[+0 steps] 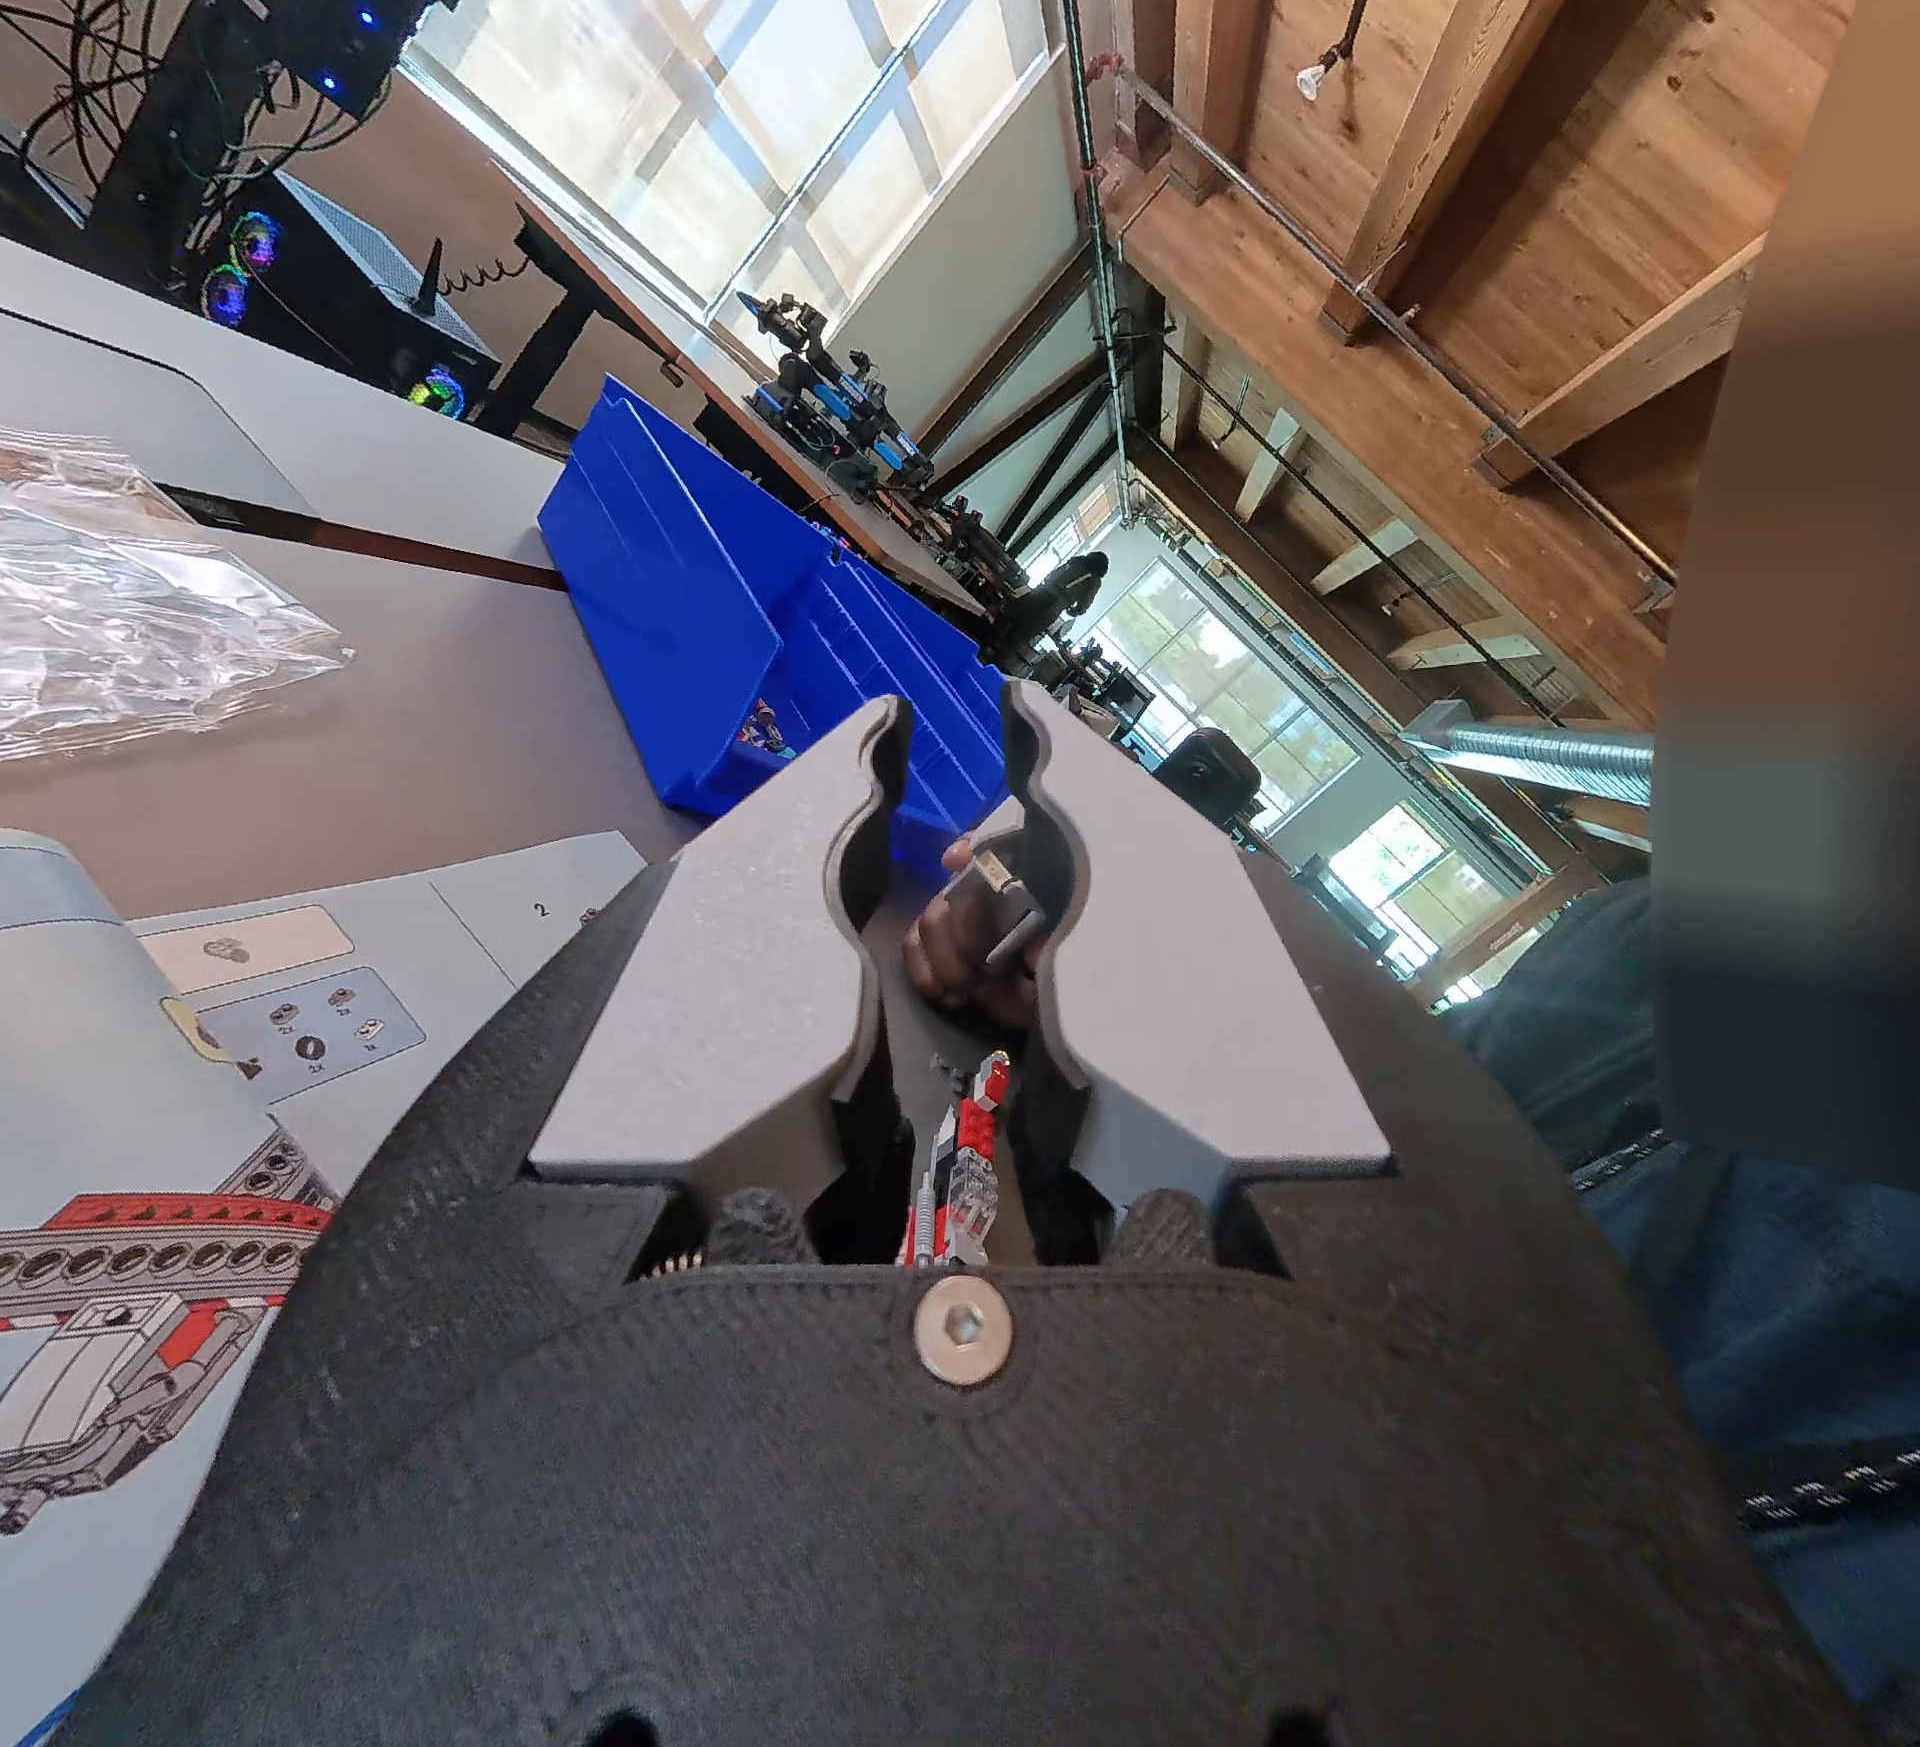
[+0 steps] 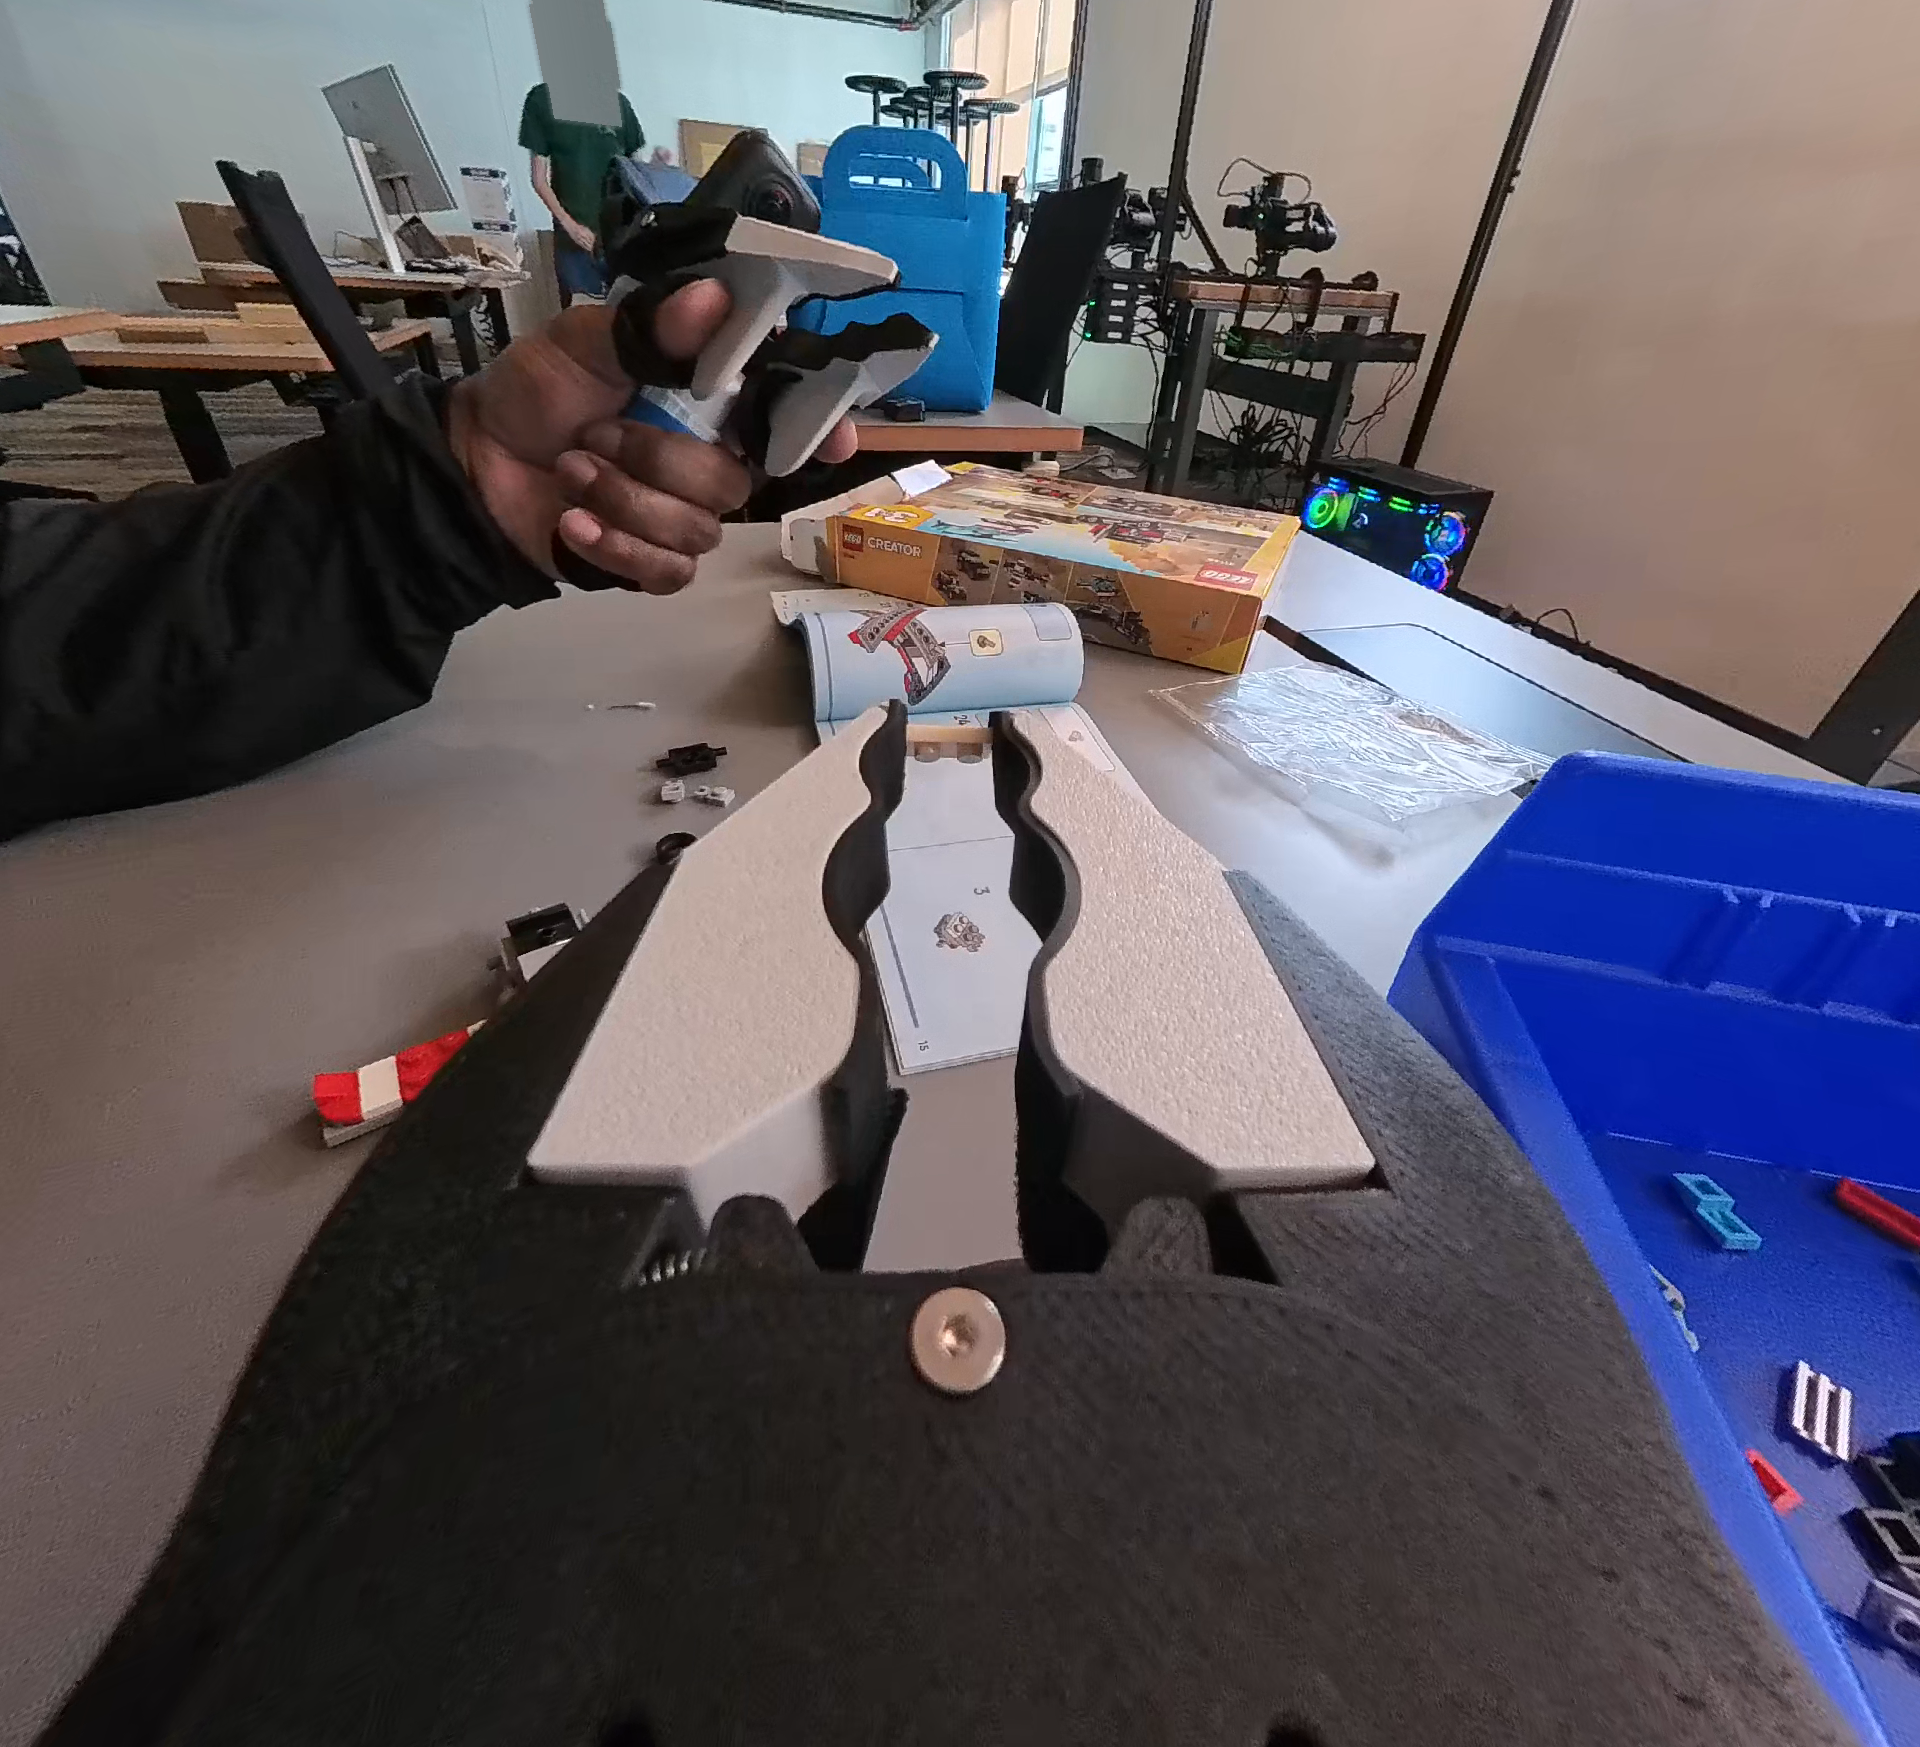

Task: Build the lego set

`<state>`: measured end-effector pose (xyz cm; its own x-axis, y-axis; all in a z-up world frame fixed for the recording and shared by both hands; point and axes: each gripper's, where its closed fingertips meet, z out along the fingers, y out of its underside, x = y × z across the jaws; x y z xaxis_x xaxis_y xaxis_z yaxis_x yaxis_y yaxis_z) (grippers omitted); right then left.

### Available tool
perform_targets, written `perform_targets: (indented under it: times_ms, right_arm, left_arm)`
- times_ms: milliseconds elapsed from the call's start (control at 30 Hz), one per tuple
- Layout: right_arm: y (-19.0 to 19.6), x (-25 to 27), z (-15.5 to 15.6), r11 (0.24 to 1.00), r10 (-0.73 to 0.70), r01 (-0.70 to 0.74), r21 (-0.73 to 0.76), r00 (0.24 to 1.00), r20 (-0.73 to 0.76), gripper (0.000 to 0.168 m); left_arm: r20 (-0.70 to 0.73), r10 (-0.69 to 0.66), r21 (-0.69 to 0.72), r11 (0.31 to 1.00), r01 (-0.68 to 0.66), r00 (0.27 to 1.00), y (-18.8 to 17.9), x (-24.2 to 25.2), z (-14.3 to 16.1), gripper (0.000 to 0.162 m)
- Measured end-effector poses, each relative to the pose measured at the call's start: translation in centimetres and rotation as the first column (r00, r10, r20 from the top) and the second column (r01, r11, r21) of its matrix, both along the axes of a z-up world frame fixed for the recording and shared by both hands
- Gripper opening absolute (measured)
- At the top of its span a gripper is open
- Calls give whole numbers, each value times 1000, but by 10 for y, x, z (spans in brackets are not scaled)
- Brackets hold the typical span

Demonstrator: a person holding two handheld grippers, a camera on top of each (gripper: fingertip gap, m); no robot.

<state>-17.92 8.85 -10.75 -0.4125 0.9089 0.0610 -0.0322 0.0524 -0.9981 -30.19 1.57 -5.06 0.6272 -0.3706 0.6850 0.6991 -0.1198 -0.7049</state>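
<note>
My right gripper (image 2: 945,723) is low over the grey table (image 2: 260,866), above the open instruction booklet (image 2: 935,658). Its tips are closed on a small tan piece (image 2: 945,736). My left gripper (image 2: 909,307) is held up in a hand above the table's left side, open and empty. In the left wrist view my left gripper (image 1: 956,721) points up at the room, and the right gripper (image 1: 982,871) shows through its gap. A red, white and grey Lego build (image 2: 384,1079) lies on the table left of my right gripper, and also shows in the left wrist view (image 1: 966,1157).
A blue bin (image 2: 1662,970) with several loose pieces stands at the right. The Lego box (image 2: 1060,554) and a clear plastic bag (image 2: 1351,741) lie beyond the booklet. Small black and grey parts (image 2: 691,778) lie left of the booklet. A person stands far back. About 15 cm separates my left fingertips from my right.
</note>
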Motion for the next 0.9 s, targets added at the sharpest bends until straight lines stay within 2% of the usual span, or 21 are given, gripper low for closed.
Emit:
perform_targets:
  times_ms: [367,500,600,733,900]
  right_arm:
    - [-9,-4,1,1000,-8,9,-10,999,51,16]
    - [-35,-11,13,999,-47,45,17,987,155,16]
    - [-66,-13,10,999,-21,35,-42,956,292,16]
    - [-111,-7,-2,997,4,32,-74,895,446,16]
    - [-159,-4,-29,995,9,48,-90,837,547,16]
  left_arm:
    - [-42,41,-30,999,-42,998,-6,-10,-4,17]
    - [-47,92,-32,995,-93,995,-13,-25,-6,17]
    - [-52,119,-41,992,-121,992,-17,-34,-10,16]
    - [-46,139,-43,989,-141,989,-21,-42,-12,16]
    - [-35,146,-30,989,-147,989,-22,-45,-10,15]
